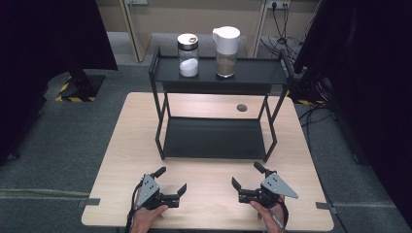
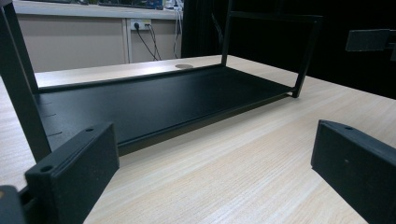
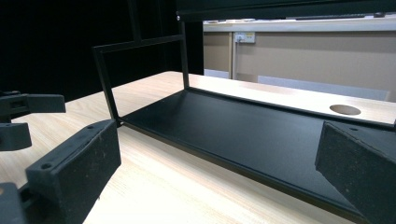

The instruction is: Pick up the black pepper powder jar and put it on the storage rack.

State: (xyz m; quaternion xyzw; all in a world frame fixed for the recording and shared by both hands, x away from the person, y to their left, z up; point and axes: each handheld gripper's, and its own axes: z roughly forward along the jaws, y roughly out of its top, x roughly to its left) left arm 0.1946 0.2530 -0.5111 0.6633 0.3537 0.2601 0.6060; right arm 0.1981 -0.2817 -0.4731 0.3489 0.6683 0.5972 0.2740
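A light wooden tabletop (image 1: 121,160) carries one black two-level rack (image 1: 216,141) set toward its far side, leaving a broad bare strip of wood between the rack's front edge and the near edge. Two hand-held grippers rest in that strip, well apart from each other and near the front of the rack without touching it.

The left hand-held gripper (image 1: 171,180) sits near the left front corner of the tabletop, its jaws spread wide with nothing between them; in the left gripper view the two black jaws frame bare wood and the rack's lower shelf (image 2: 154,100). The right hand-held gripper (image 1: 247,175) sits at the right front, also released, jaws wide apart and empty; the right gripper view looks across the lower shelf (image 3: 243,135) from the other end. A person's hand holds each one at the near edge.

The lower shelf is a flat black tray lying close to the wood, open at the front, with thin uprights at its corners. A round hole (image 1: 241,108) in the tabletop lies behind it.

Two containers stand on the top shelf (image 1: 262,73), side by side but apart. The left one is a clear jar (image 1: 188,55) with a dark lid, partly filled with something white. The right one is a clear jug (image 1: 226,44) with a white lid and a brownish filling low down.
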